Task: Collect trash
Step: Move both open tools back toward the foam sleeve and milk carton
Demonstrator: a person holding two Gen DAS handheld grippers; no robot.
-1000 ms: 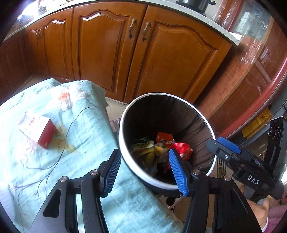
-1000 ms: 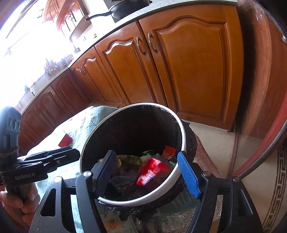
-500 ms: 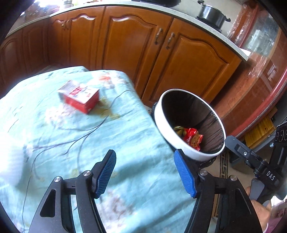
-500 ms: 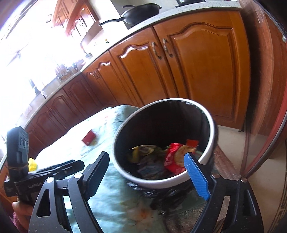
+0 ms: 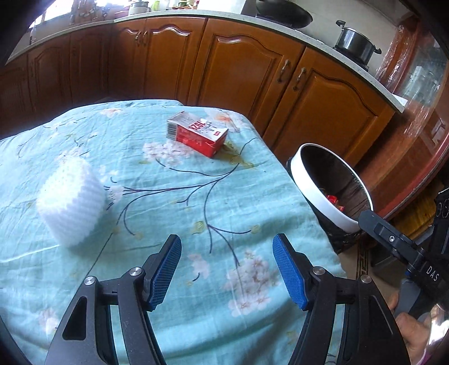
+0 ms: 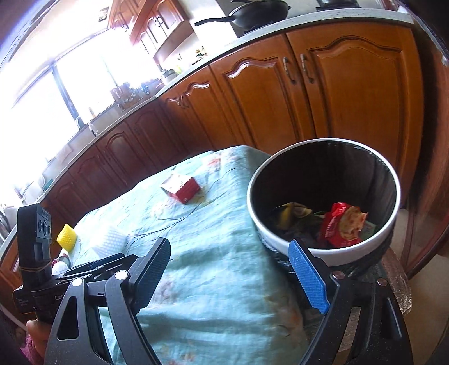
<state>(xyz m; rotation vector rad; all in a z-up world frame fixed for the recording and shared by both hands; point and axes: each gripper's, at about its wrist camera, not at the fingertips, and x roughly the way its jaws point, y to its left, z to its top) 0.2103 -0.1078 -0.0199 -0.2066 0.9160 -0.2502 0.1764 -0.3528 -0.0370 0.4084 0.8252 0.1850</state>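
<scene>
A red and white carton (image 5: 196, 134) (image 6: 181, 188) lies on the teal flowered tablecloth (image 5: 174, 213), near its far edge. A white ribbed foam piece (image 5: 70, 202) (image 6: 110, 238) rests at the cloth's left side, with a yellow one (image 6: 66, 237) further left. My left gripper (image 5: 226, 247) hovers open over bare cloth and holds nothing. My right gripper (image 6: 230, 247) is also open and empty, over the table's corner beside the bin. The white-rimmed bin (image 6: 331, 255) (image 5: 317, 193) stands off the table's right edge, with a red wrapper (image 6: 341, 224) and a banana peel (image 6: 290, 214) inside.
Wooden cupboards (image 5: 247, 67) run behind the table under a counter with a pan (image 6: 258, 11) and a pot (image 5: 355, 42). A red-framed glass door (image 5: 415, 112) stands at the right. A patterned rug (image 5: 364, 261) covers the floor by the bin.
Both grippers have swung left, away from the bin's mouth and over the table. The carton and the white foam piece have come into fuller view. Both pairs of jaws stand wider than a second ago.
</scene>
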